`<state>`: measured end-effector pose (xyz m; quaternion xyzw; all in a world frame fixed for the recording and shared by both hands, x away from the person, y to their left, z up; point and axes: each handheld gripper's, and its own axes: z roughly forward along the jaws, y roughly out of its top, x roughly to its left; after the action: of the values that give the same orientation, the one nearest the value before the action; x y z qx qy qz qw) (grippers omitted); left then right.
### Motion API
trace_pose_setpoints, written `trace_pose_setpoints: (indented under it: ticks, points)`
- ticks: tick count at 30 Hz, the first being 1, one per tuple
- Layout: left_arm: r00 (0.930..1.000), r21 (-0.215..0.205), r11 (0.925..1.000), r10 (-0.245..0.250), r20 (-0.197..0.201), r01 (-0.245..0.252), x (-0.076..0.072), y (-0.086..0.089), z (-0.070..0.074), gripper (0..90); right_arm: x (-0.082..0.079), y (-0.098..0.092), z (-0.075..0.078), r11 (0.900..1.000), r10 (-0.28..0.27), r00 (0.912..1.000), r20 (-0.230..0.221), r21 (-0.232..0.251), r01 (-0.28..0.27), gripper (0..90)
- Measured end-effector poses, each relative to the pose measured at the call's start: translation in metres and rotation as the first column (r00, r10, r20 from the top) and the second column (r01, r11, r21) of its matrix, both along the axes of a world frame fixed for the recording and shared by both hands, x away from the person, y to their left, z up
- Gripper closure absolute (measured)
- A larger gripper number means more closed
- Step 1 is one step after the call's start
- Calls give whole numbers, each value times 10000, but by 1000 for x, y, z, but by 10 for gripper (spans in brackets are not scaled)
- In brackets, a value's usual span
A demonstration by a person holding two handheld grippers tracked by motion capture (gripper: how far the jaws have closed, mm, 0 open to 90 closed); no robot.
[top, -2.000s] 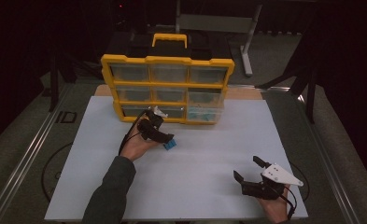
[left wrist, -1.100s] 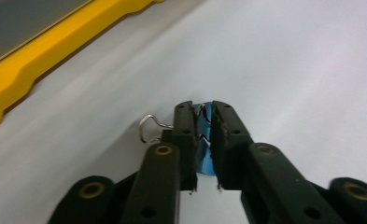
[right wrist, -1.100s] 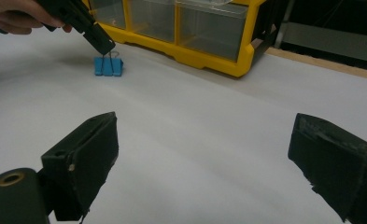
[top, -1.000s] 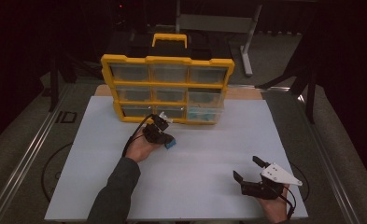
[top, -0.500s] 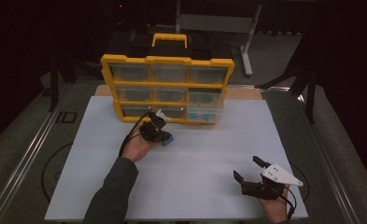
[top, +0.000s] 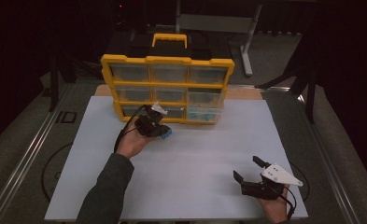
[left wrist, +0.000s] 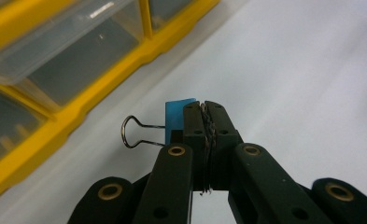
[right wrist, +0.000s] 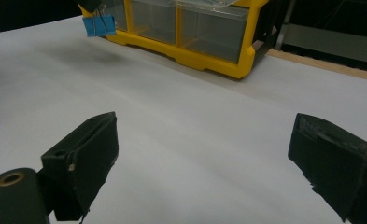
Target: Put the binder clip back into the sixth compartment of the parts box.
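Since a moment ago the left tool [top: 158,130], clamped on the blue binder clip [top: 166,134], has lifted it off the white counter [top: 195,154] toward the yellow drawer organizer [top: 167,88], while the right tool [top: 251,173] rests wide open, unmoved.

A dim room: a white table [top: 181,186] near, grey floor [top: 22,140] around it, what may be a desk frame [top: 246,42] far back.

The binder clip [left wrist: 179,116] has a matt blue body and thin shiny wire handles. The organizer [top: 167,88] is glossy yellow plastic with clear, smooth plastic drawers. A matt white sheet [top: 195,158] covers the counter.
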<state>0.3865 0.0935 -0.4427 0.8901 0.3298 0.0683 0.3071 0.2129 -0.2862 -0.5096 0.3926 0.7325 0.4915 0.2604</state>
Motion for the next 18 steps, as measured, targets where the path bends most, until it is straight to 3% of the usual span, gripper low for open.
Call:
trace_pose_setpoints:
  ticks: [18]
  points:
    - [9983, -72, 9993, -363, 463, 367, -2, 3, 39, 895, 0, 0, 0, 10000, -4, 10000, -2, 6, 4, 84]
